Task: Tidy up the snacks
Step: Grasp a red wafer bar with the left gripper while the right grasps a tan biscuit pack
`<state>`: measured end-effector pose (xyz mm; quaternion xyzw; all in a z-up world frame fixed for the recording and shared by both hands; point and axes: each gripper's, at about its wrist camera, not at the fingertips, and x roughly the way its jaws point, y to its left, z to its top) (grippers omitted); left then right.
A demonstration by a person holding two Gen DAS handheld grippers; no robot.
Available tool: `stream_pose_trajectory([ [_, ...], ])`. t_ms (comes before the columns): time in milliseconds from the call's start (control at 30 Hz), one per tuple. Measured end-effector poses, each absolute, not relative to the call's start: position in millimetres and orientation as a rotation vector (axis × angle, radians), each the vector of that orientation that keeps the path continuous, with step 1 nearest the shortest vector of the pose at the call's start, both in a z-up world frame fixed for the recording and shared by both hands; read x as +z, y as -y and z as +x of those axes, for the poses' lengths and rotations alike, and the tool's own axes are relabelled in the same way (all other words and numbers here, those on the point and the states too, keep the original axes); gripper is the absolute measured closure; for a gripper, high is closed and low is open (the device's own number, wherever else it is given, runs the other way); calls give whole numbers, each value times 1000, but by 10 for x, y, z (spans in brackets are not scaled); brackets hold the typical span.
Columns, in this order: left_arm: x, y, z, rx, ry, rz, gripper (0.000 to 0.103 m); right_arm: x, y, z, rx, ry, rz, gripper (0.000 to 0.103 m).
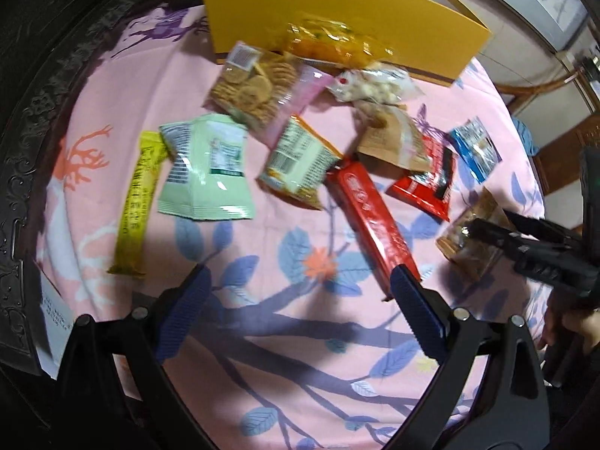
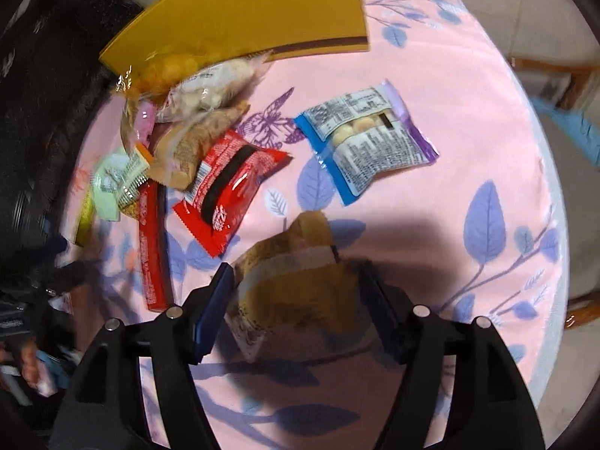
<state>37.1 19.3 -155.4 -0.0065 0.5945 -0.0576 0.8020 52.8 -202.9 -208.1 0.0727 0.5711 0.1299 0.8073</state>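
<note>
Several snack packets lie on a pink leaf-print cloth in front of a yellow box. Among them are a yellow bar, pale green packets, a biscuit bag and a red bar. My left gripper hangs open over bare cloth, its right finger beside the red bar's near end. My right gripper is open and straddles a brown packet lying on the cloth. That brown packet also shows at the right under the right gripper.
A red packet and a blue packet lie beyond the right gripper. Dark carved furniture borders the cloth on the left. A wooden chair stands past the table's right edge. The yellow box is at the back.
</note>
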Motion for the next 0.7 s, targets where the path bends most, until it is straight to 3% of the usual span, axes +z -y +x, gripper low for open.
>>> stream_pose_trajectory([
  [100, -1596, -141, 383, -125, -1278, -21, 5, -2054, 1942, 468, 305, -1209, 156, 58],
  [200, -1664, -117, 439, -117, -1290, -45, 5, -1910, 1904, 400, 323, -1164, 147, 68],
  [567, -1940, 198, 653, -113, -1362, -83, 6, -1546, 1971, 223, 255, -1083, 29, 71],
  [633, -1989, 241, 701, -97, -1367, -90, 18, -1537, 1963, 187, 236, -1078, -25, 71],
  [667, -2030, 278, 723, -96, -1376, -85, 40, -1529, 1966, 175, 232, -1078, -36, 71],
  [700, -2015, 314, 728, -86, -1363, -58, 49, -1531, 1975, 168, 232, -1080, -37, 71],
])
